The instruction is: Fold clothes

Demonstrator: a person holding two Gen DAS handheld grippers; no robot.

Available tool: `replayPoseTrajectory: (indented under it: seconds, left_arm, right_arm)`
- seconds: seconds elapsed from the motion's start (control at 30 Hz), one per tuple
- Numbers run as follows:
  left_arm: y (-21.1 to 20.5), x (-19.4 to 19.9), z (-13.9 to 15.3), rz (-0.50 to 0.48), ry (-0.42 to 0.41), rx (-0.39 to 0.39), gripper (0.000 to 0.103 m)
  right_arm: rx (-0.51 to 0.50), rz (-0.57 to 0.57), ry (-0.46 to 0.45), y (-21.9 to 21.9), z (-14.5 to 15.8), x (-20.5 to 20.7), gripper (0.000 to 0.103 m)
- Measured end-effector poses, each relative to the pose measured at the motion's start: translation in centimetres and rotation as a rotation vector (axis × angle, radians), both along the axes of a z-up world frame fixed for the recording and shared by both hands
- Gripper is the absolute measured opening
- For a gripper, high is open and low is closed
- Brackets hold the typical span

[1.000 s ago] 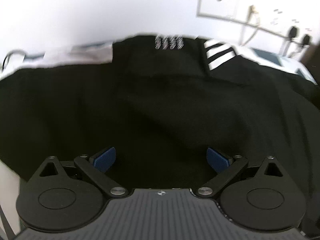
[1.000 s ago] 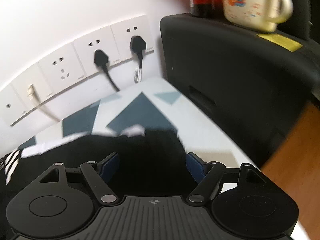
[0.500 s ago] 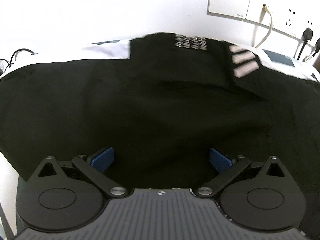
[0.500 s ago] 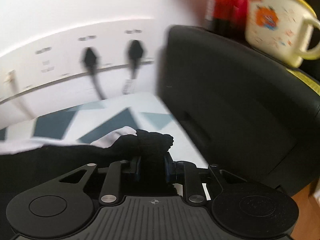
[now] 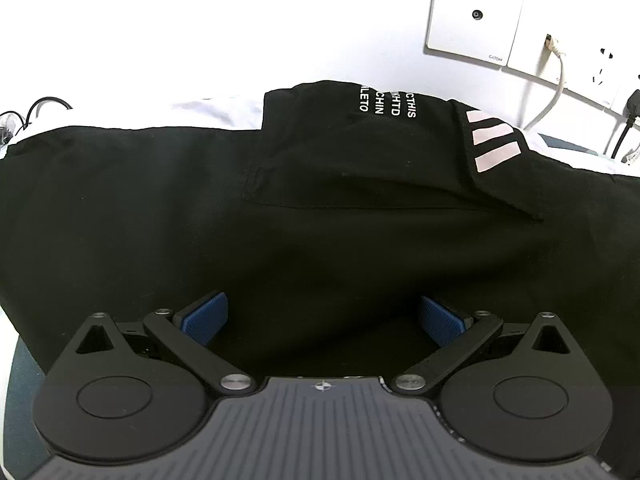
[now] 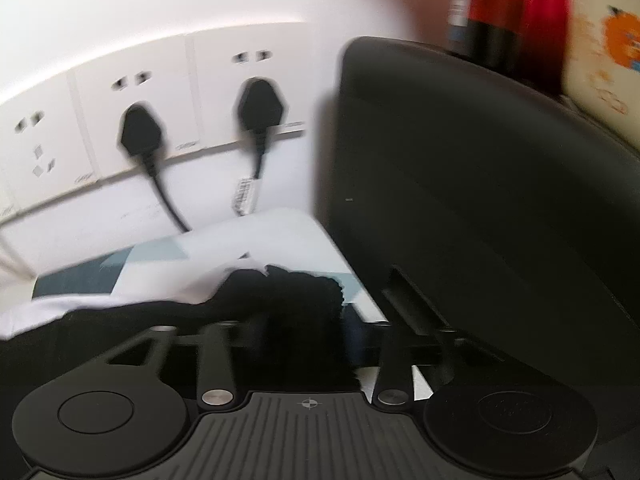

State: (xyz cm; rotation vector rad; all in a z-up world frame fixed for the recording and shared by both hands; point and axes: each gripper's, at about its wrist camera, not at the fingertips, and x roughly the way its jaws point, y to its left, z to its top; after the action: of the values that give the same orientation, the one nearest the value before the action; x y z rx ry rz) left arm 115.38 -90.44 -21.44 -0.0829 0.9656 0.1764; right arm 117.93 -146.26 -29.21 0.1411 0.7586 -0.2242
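Observation:
A black garment [image 5: 320,208] lies spread over the surface in the left wrist view, with white lettering [image 5: 384,102] and three pale stripes [image 5: 494,140] near its far edge. A flap is folded over at the back. My left gripper [image 5: 322,318] hovers over its near part, open, blue pads [image 5: 204,316] wide apart with only flat cloth below. In the blurred right wrist view, a bunched end of the black garment [image 6: 296,292] sits between the narrow jaws of my right gripper [image 6: 300,328]. Those jaws are opening, and the cloth still fills the gap.
Wall sockets [image 6: 136,92] with two black plugs [image 6: 260,108] and trailing cords stand behind the patterned white and teal cover [image 6: 80,280]. A tall black box [image 6: 480,200] rises close on the right, carrying a red bottle [image 6: 512,12] and a mug [image 6: 608,40]. Cables [image 5: 40,108] lie far left.
The right gripper closed on the garment's bunched end and carried it toward the sockets and the black box. The left gripper stayed open over the cloth, and its view sharpened.

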Motion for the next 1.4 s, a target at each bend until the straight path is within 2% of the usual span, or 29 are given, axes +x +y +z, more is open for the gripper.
replayPoseTrajectory:
  seconds: [0.07,0.13,0.23,0.33,0.43,0.57,0.67,0.8,0.93,1.1,1.27,1.4]
  left_arm:
    - [0.2,-0.7,1.0,-0.008,0.021,0.031,0.103]
    - [0.3,-2.5,2.7,-0.022,-0.018,0.077,0.102]
    - [1.6,-5.0,4.9,-0.074,-0.028,0.015,0.102]
    - [3.8,-7.0,5.9,-0.133,0.029,-0.074,0.102]
    - [6.5,-9.4,6.0,-0.192,0.092,-0.118,0.102]
    - [9.6,-13.7,5.3,-0.281,0.120,-0.200,0.102]
    - [10.7,-17.2,4.3,-0.375,0.176,-0.245,0.102]
    - [11.3,-22.4,3.5,-0.511,0.199,-0.289,0.102]
    - [10.9,-26.2,3.4,-0.631,0.176,-0.301,0.102]
    - [10.3,-29.4,3.9,-0.740,0.129,-0.290,0.102]
    - [9.4,-31.2,3.4,-0.771,0.116,-0.303,0.102]
    - [7.7,-32.0,1.4,-0.752,0.135,-0.255,0.102]
  right_arm:
    - [0.019,0.015,-0.039,0.0,1.3,-1.8,0.087]
    - [0.002,0.035,-0.072,0.2,2.9,-4.1,0.087]
    - [0.102,0.026,-0.111,-0.3,5.5,-8.3,0.091]
    - [0.215,-0.006,-0.121,-0.5,6.9,-12.9,0.097]
    - [0.278,-0.005,-0.066,0.5,6.6,-18.6,0.098]
    - [0.251,0.003,-0.011,3.2,6.5,-25.4,0.097]
    - [0.277,-0.023,0.020,5.0,6.7,-31.3,0.097]
    - [0.311,-0.052,0.069,8.2,6.0,-37.1,0.097]
    - [0.342,-0.109,0.112,10.8,4.8,-40.4,0.093]
    - [0.382,-0.152,0.126,12.8,4.8,-43.1,0.093]
    - [0.407,-0.047,0.163,13.8,3.9,-42.7,0.094]
    - [0.392,0.013,0.207,14.1,3.0,-41.1,0.094]
